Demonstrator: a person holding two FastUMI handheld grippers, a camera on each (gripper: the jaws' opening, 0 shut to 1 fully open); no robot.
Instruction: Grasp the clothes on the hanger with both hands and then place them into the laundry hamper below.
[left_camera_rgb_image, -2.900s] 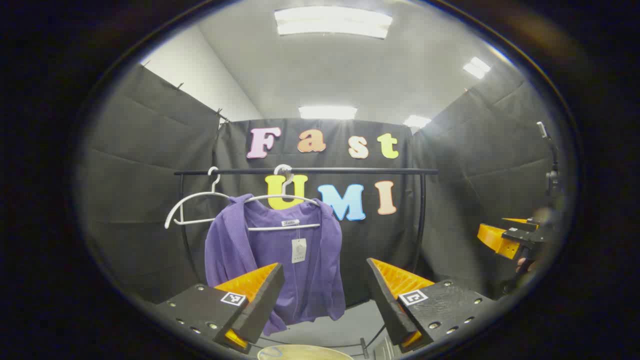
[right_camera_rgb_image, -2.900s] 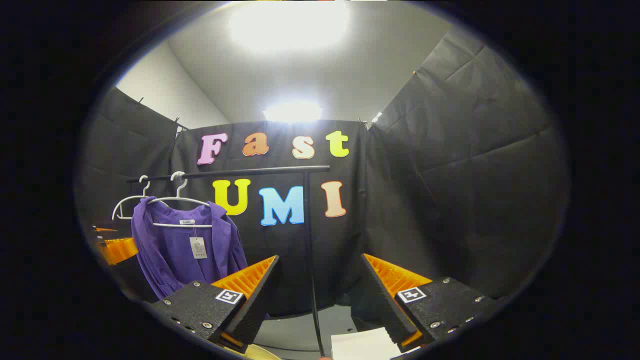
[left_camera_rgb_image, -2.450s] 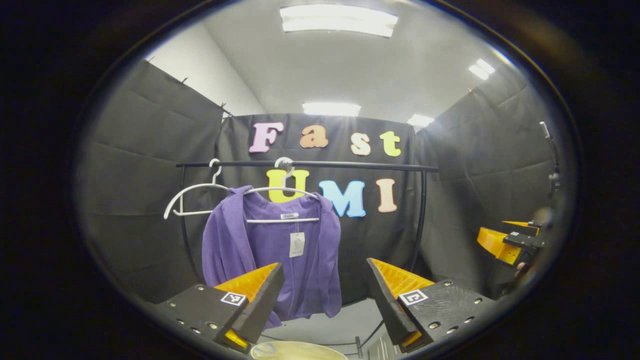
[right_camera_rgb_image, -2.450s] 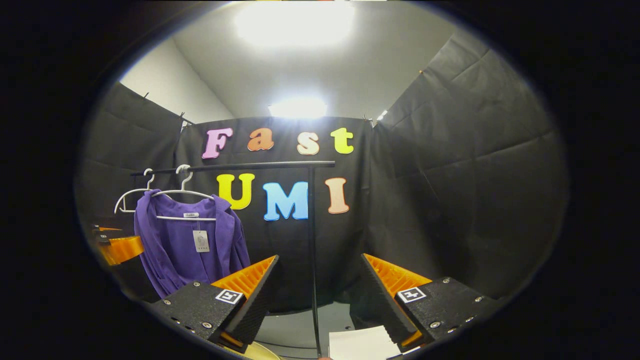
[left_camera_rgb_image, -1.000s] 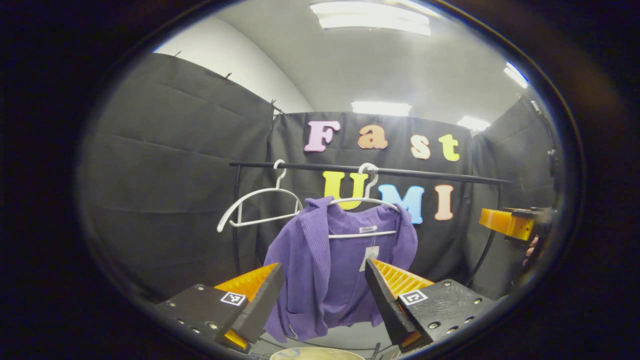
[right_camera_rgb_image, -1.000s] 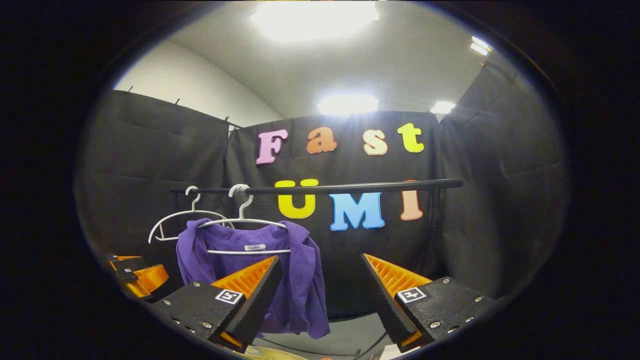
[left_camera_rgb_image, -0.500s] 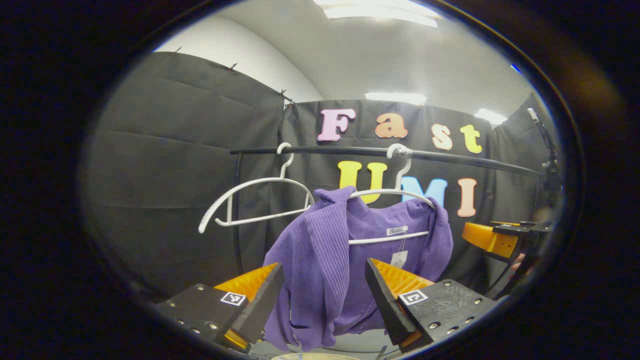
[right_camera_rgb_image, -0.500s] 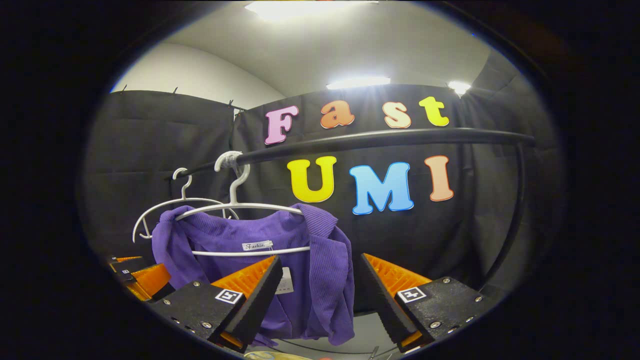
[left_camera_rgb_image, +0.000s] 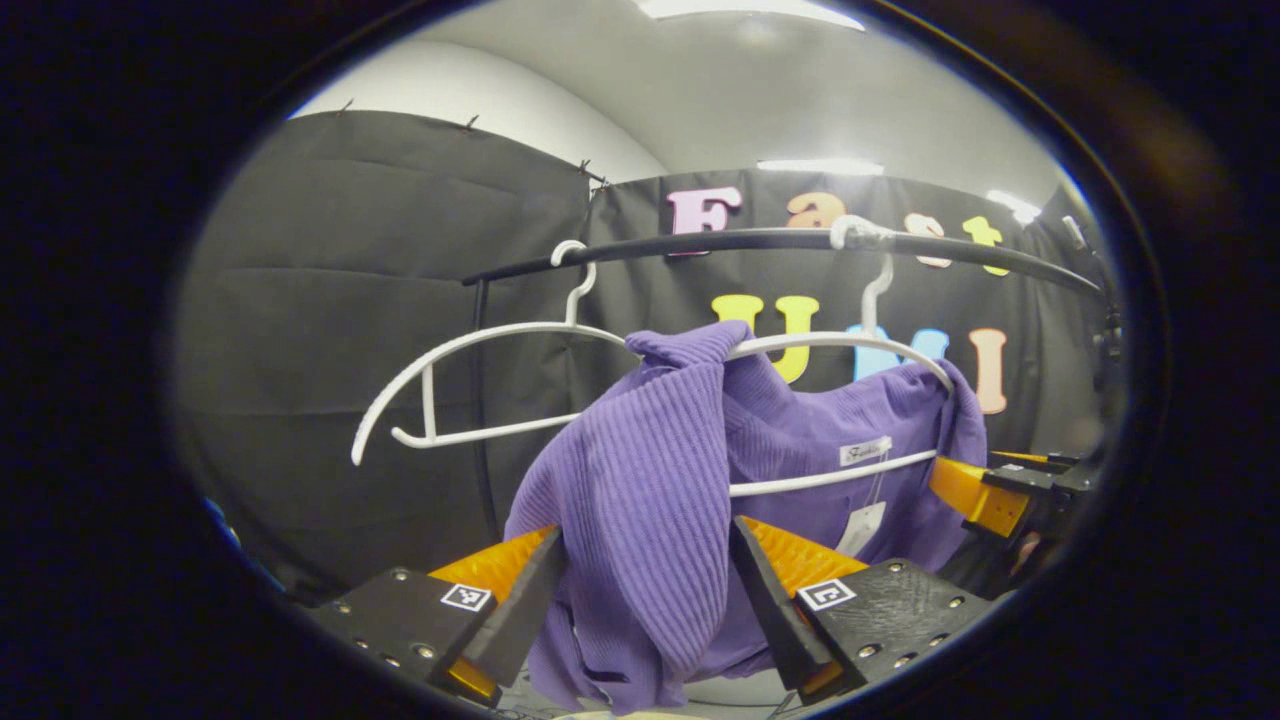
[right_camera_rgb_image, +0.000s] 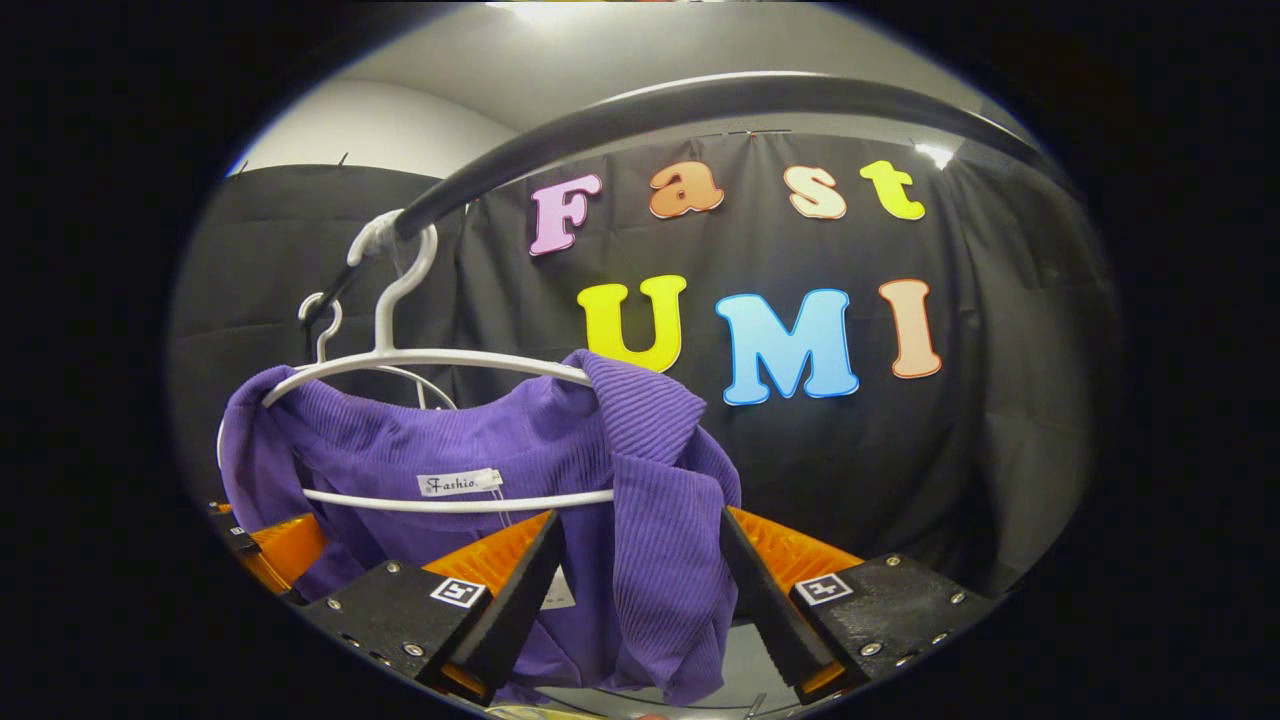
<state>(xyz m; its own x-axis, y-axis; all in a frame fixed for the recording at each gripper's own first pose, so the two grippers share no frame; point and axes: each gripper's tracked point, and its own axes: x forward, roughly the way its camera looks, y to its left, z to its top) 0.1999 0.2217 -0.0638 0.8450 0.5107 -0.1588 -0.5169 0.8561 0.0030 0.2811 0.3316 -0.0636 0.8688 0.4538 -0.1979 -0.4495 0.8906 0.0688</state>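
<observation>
Black cloth walls (left_camera_rgb_image: 330, 300) enclose the booth on three sides, creased and pinned along the top edge. Above them, upper left in the left gripper view, a pale wall (left_camera_rgb_image: 470, 95) curves into a grey ceiling (left_camera_rgb_image: 800, 90) carrying bright strip lights (left_camera_rgb_image: 820, 166). A patch of grey floor (right_camera_rgb_image: 740, 650) shows at bottom centre of the right gripper view.

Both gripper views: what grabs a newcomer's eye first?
The purple garment draped on a white hanger under the black rail. Each open gripper, left and right, straddles one front edge of it. An empty white hanger hangs beside.
</observation>
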